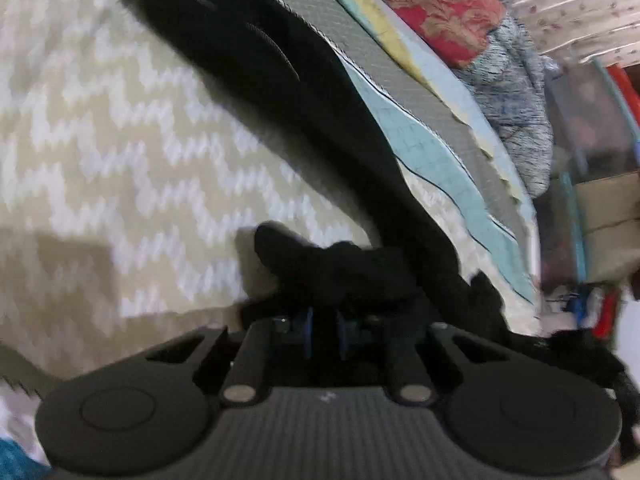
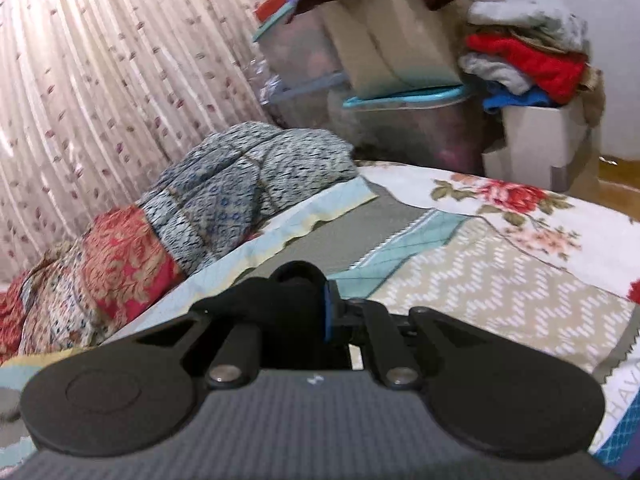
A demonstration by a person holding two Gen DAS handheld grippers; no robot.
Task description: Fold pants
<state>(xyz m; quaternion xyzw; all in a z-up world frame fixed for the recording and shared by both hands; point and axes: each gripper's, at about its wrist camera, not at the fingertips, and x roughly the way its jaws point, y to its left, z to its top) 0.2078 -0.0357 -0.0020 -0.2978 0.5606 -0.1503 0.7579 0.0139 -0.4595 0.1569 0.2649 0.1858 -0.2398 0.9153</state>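
The left gripper [image 1: 325, 320] is clamped on a bunched fold of the black pants [image 1: 280, 80], the dark cloth heaped over its blue-padded fingertips so that they barely show. From that grip the pants run away as a long dark band across the quilt [image 1: 100, 140], lying over its beige zigzag patch and along the edge of a grey and teal patch, the far end reaching the top of the left wrist view. Beyond the quilt's edge lie a red floral cushion [image 1: 444, 12] and a blue-grey patterned bundle [image 1: 516, 120]. In the right wrist view, the right gripper [image 2: 320, 304] pinches a wad of the same black cloth against its blue pad, held just above the quilt. Ahead sit the patterned bundle, a curtain [image 2: 100, 60], clear storage bins [image 2: 400, 112] and a pile of folded clothes [image 2: 528, 60] on a white box
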